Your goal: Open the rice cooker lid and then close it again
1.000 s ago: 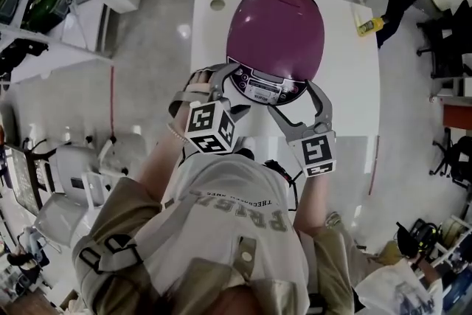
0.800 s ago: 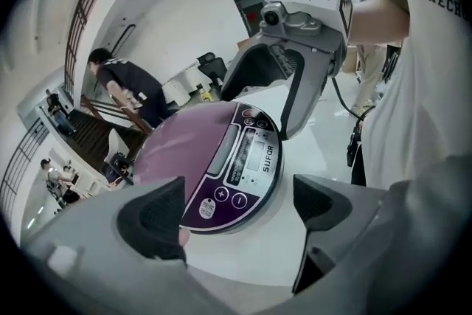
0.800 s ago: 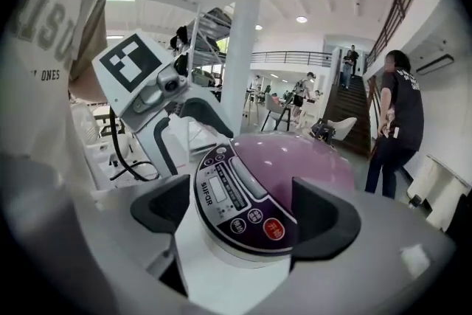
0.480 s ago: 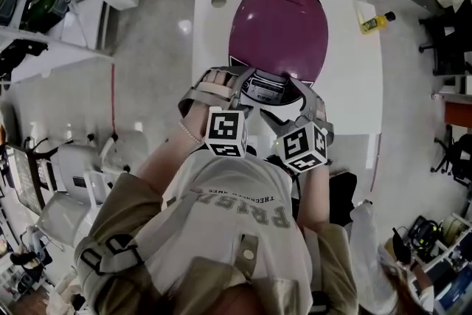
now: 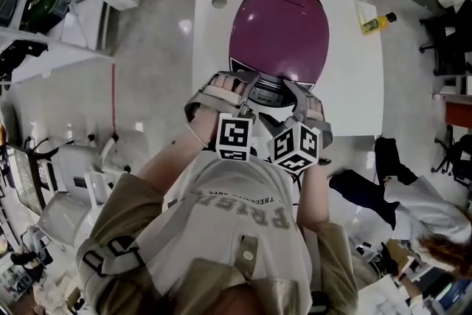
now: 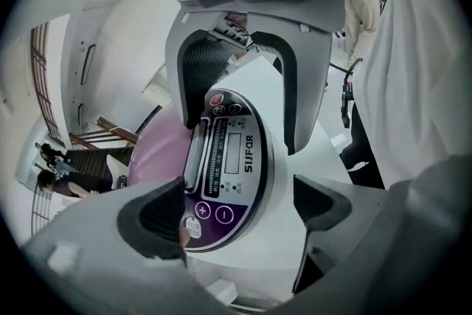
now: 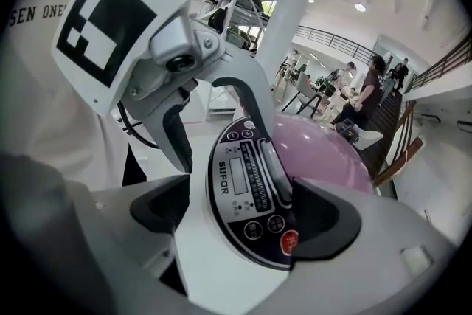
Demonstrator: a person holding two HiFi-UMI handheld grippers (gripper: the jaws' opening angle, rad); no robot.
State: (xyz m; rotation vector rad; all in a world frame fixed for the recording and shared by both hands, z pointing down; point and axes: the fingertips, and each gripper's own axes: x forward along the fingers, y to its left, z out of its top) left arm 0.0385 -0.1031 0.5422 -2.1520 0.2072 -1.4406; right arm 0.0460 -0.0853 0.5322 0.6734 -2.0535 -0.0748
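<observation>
Rice cooker (image 5: 279, 33) sits on table (image 5: 354, 92), lid (image 7: 324, 147) shut, ctrl panel (image 6: 228, 158) facing person. L gripper (image 6: 240, 210) & R gripper (image 7: 243, 214) both spread wide, empty. Panel lies just ahead of both, approx equally near.

At the front of the rice cooker (image 5: 279, 29) room is tight. My left claw (image 6: 240, 210) and my right claw (image 7: 240, 214) sit just beside each other, each with jaws spread before the control panel (image 6: 225, 166), and my shirt (image 5: 243, 210) is close behind them. Outward it is freer: a narrow bare strip of table (image 5: 210, 33) runs along the cooker's left and a wider one along its right, where only a yellow bottle (image 5: 376, 23) stands at the far corner.
</observation>
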